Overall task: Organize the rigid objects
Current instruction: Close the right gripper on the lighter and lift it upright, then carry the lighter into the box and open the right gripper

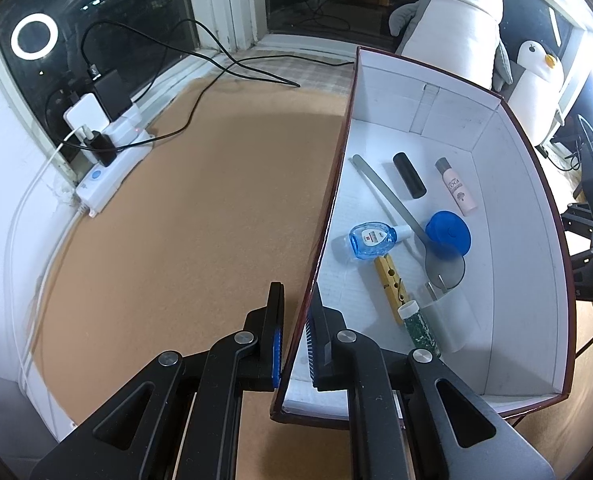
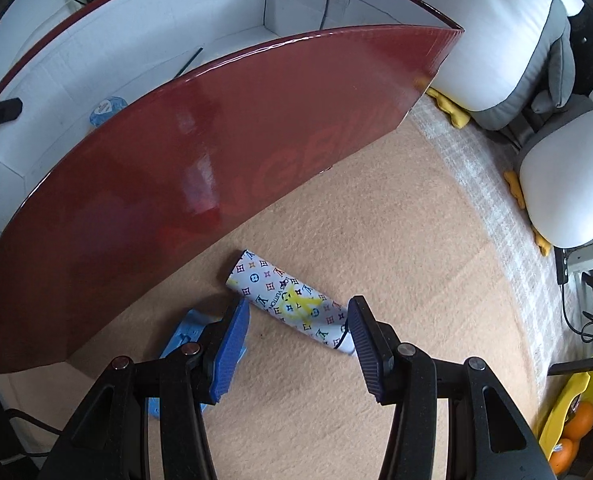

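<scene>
Nearest the lens in the left wrist view, the left gripper (image 1: 294,340) pinches the near wall of the box (image 1: 528,208), one blue-padded finger outside the dark red skin and the other inside against the white lining, the wall edge running up between them. The box, red outside and white within, sits on the tan mat (image 1: 200,208). On its floor lie a long grey metal strip (image 1: 384,194), a blue round lid (image 1: 448,234), a black cylinder (image 1: 409,176), a pink-white bottle (image 1: 456,186), a blue sanitizer bottle (image 1: 372,239), a wooden clothespin (image 1: 391,278), a clear cup (image 1: 444,316) on its side and a small green-filled vial (image 1: 416,326).

In the right wrist view, the right gripper (image 2: 296,334) stands with its jaws spread, nothing clamped. The patterned white tube (image 2: 284,300) lies on the mat outside the box, just beside its red wall (image 2: 200,160), slanting across the gap between the two fingers: its lower end reaches the right finger, its upper end lies ahead of the left fingertip. I cannot tell whether either pad touches it. A light blue plastic piece (image 2: 184,334) lies under and behind the left finger.

Two plush penguins (image 2: 508,48) sit beyond the mat.
</scene>
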`<state>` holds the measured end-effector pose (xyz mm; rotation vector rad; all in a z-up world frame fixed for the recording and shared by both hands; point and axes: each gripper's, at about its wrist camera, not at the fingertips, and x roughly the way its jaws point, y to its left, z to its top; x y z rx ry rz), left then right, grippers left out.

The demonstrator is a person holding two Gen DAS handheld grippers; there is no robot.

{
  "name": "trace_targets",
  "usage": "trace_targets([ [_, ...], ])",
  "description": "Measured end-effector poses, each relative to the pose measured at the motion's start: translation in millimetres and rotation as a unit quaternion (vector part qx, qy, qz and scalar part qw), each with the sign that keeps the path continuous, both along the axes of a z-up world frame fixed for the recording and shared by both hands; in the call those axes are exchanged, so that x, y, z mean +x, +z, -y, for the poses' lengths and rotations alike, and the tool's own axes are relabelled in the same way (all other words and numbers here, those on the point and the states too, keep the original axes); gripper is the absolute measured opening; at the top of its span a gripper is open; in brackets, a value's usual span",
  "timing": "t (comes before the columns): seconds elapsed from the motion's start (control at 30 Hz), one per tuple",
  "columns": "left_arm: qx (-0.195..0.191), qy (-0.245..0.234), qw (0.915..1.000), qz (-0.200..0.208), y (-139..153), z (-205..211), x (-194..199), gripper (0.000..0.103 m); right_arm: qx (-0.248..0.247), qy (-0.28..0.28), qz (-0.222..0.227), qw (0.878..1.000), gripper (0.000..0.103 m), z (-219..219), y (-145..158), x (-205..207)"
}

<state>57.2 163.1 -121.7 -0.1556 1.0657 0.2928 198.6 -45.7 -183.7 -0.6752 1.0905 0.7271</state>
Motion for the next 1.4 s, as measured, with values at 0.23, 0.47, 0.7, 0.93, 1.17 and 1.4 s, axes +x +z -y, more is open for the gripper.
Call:
trace_targets([
  [0.23,-0.002,0.001,1.0,-0.001,-1.4,0.0,0.8,0.011,0.013,-0.031,-0.015,0.999,0.047,3.2,-2.9,17.5],
  [0.47,-0.006,0.004,1.0,-0.002,-2.5,-1.3,1.5,0.012,0.053,-0.089,-0.053,0.993,0.043,16.3,-3.2,40.9],
  [0.7,-0.01,0.004,0.9999,0.0,-2.2,-3.1,0.9,0.012,0.067,-0.12,-0.057,0.989,0.021,23.7,-0.5,40.8],
  [0.93,-0.017,0.004,0.9998,0.003,-1.8,-4.3,-1.1,0.012,0.105,-0.166,-0.072,0.978,0.021,47.7,-1.4,33.1],
  [1.17,-0.023,0.002,0.9997,0.006,-2.4,-6.2,-2.3,0.012,0.144,-0.21,-0.088,0.963,0.021,77.1,3.5,31.7],
  [1.4,-0.027,-0.003,0.9996,0.011,-2.5,-5.7,-3.6,0.009,0.188,-0.228,-0.07,0.953,0.021,87.7,43.6,13.7],
])
